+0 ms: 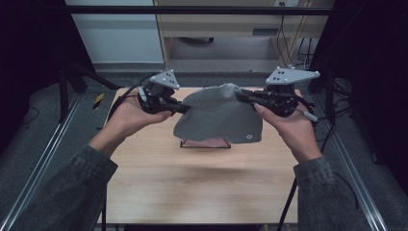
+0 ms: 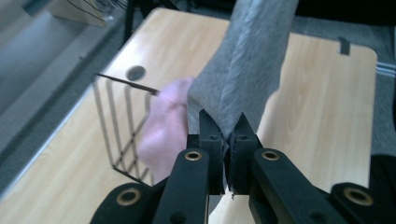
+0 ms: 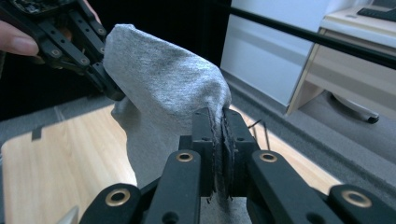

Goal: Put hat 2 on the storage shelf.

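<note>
Holding a grey cloth (image 1: pixel 219 115) up between them, the left claw (image 1: pixel 182 109) and the right claw (image 1: pixel 243 96) are each clamped shut on an upper edge of it, so it hangs spread above the far middle of the table (image 1: pixel 192 187). Its lower hem dangles just over a thin wire rack (image 2: pixel 122 126) and a pink cloth (image 2: pixel 163 126) lying there. Each pinch takes only a narrow strip of fabric, so a sideways tug could probably slip one corner free. Lowered carelessly, the hem may snag the rack or drag it along the table.
</note>
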A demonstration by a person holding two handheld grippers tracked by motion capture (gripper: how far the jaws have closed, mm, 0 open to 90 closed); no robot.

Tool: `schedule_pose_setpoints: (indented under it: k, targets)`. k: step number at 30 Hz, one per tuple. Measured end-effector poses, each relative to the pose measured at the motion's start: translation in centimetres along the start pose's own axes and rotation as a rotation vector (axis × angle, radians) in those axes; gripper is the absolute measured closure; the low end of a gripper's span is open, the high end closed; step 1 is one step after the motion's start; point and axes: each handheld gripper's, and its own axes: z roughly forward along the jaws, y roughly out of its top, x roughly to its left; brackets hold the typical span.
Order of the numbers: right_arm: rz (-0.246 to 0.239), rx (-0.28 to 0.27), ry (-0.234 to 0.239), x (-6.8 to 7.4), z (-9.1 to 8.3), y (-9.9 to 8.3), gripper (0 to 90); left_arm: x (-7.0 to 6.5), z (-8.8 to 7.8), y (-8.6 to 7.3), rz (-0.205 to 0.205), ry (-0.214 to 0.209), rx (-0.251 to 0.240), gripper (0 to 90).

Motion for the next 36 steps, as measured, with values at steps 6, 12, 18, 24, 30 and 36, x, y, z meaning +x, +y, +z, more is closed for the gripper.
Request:
schedule_pose_setpoints:
  k: [6,12,18,24,30,36]
  targets:
    - [0.038,-0.038,-0.023,-1.9,1.1,1.9,85.5,1.9,-1.1,1.8,-0.016,0.049,-0.032,87.0]
    - [0.046,-0.053,-0.052,-3.4,2.1,3.1,85.5,3.1,-1.0,2.5,-0.026,0.059,-0.034,87.2]
    - [0.048,-0.049,-0.075,-4.3,2.6,3.9,85.6,3.6,-0.9,3.0,-0.031,0.067,-0.043,87.2]
    - [0.047,-0.050,-0.082,-4.5,2.7,4.0,85.6,4.2,-0.8,3.2,-0.048,0.071,-0.066,87.2]
    - [0.044,-0.076,-0.099,-5.0,2.9,4.6,85.5,5.2,-0.7,3.6,-0.067,0.094,-0.094,87.2]
    - [0.053,-0.094,-0.113,-5.7,3.5,4.7,85.5,5.8,-0.2,4.0,-0.062,0.128,-0.093,87.2]
